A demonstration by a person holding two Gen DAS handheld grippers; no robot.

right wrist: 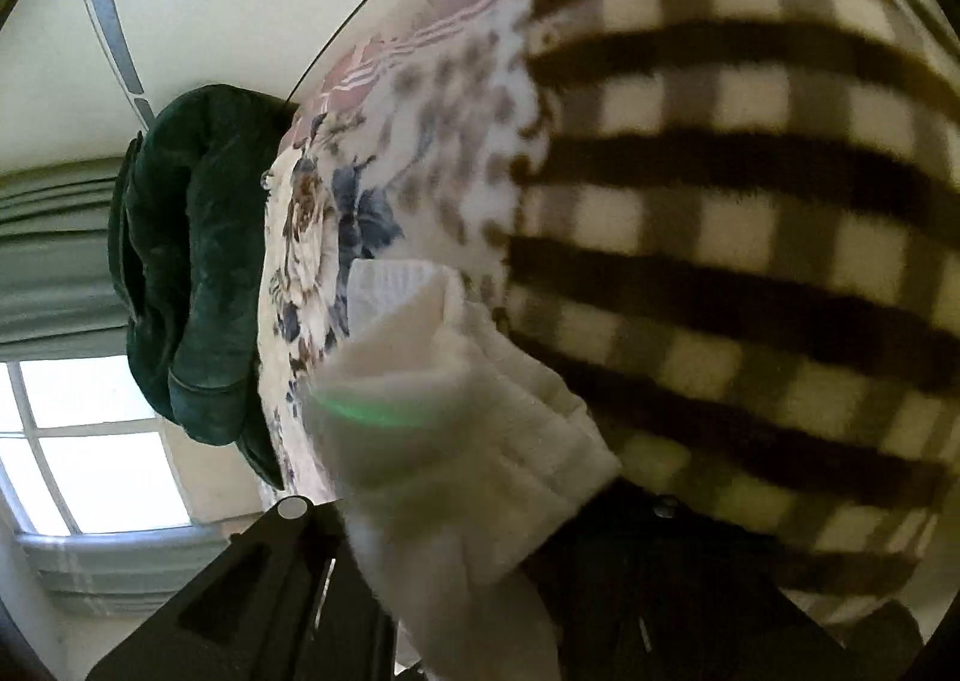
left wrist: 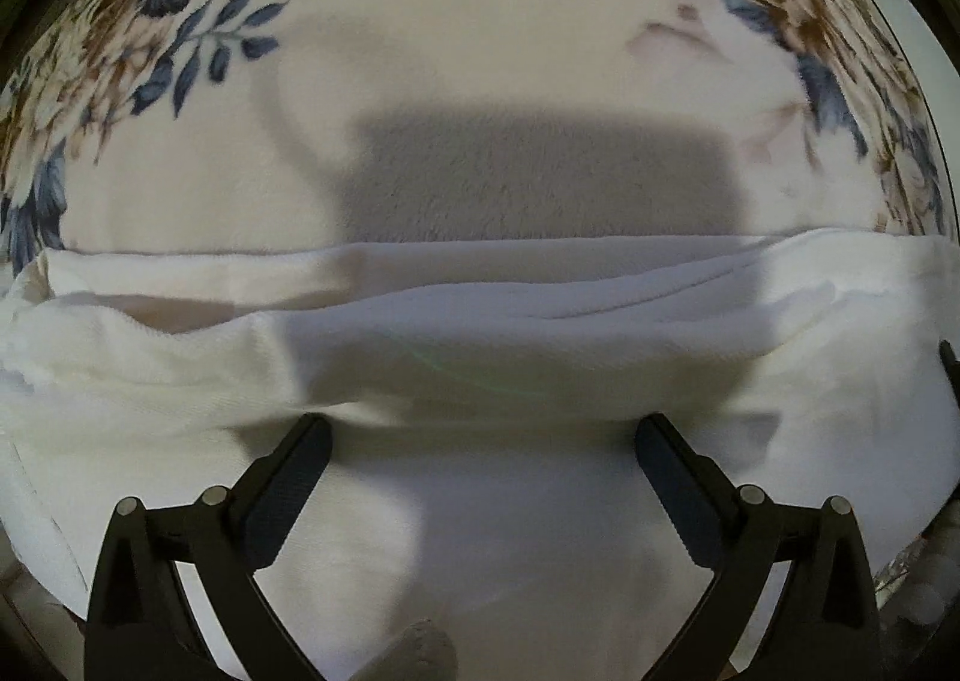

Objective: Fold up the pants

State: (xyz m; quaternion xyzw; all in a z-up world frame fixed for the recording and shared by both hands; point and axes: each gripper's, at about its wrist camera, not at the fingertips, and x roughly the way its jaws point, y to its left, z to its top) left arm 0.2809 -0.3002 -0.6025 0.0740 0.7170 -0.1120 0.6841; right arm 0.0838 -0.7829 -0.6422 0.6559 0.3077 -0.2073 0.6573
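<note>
White pants (left wrist: 480, 333) lie across a floral blanket (left wrist: 456, 21), with a folded edge running left to right. My left gripper (left wrist: 483, 435) is open, just above the white cloth, its fingers (left wrist: 288, 477) spread wide with nothing between them. In the right wrist view a bunch of the white pants (right wrist: 444, 441) rises straight out from between my right gripper's jaws (right wrist: 444, 579), which are mostly hidden by the cloth. The right gripper is shut on the pants and holds them lifted and tilted.
A brown and cream checked fleece (right wrist: 750, 231) fills the right of the right wrist view. A dark green garment (right wrist: 192, 273) hangs at the edge of the floral blanket (right wrist: 312, 237). A window (right wrist: 90, 471) and curtain (right wrist: 54, 261) stand behind.
</note>
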